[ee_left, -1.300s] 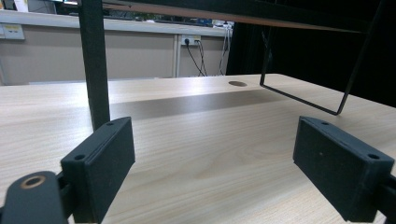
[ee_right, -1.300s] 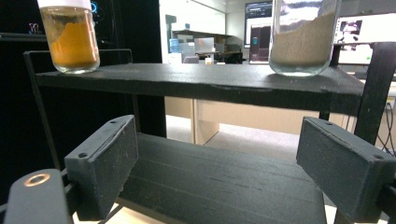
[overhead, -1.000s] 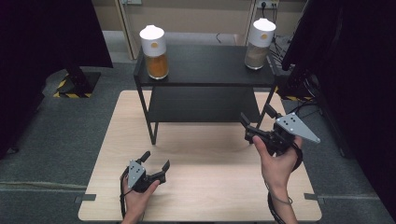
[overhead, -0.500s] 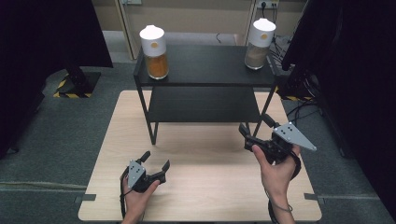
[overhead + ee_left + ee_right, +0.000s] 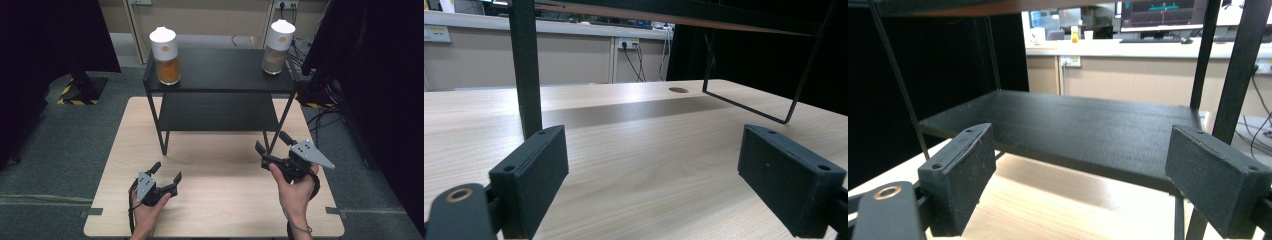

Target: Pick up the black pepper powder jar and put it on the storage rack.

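While both hands rest low near the 6 o'clock edge, the wooden surface (image 5: 220, 165) lies bare between them and the black shelf rack (image 5: 217, 77) at 12 o'clock, giving free room forward. Up top stand 2 white-lidded jars, the orange-filled jar (image 5: 165, 56) at 11 o'clock, the beige-filled jar (image 5: 276, 47) at 1 o'clock. Jaws wide and empty, the right tool (image 5: 275, 145) faces the rack's lower shelf; the left tool (image 5: 166, 172), equally wide, sits at 7 o'clock

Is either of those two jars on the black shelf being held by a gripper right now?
No: both jars, the orange-filled one and the pale one, stand alone on the top shelf, while the left gripper and right gripper are open over the table.
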A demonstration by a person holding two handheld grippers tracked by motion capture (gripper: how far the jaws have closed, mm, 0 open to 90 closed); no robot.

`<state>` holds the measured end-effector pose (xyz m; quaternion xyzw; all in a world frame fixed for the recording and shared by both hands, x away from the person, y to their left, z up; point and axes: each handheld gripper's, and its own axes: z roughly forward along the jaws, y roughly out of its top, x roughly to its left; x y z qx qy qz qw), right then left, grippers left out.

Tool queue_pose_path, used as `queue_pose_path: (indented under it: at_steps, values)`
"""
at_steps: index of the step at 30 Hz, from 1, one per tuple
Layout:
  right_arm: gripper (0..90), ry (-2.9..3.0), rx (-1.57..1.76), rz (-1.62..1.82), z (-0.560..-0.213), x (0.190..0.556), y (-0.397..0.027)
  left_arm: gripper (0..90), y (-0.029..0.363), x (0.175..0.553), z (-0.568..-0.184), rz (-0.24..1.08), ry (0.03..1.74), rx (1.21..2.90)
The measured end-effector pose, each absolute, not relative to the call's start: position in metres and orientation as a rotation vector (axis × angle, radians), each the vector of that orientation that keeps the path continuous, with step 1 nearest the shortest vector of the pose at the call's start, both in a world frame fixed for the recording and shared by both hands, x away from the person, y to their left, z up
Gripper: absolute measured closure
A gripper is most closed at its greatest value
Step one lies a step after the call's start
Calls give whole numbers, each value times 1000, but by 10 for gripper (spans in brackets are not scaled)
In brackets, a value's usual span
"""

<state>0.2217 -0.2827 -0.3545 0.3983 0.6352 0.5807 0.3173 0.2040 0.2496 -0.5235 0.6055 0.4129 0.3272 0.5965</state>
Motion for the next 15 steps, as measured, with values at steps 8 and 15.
queue_pose_path:
  at_steps: [8, 15]
  values:
    - [131, 1697, 1072, 1513, -366, 221, -284, 123, 250, 204, -524, 760, 957, 1406]
    - [131, 1725, 1096, 1500, -376, 221, -285, 123, 250, 204, -524, 760, 957, 1405]
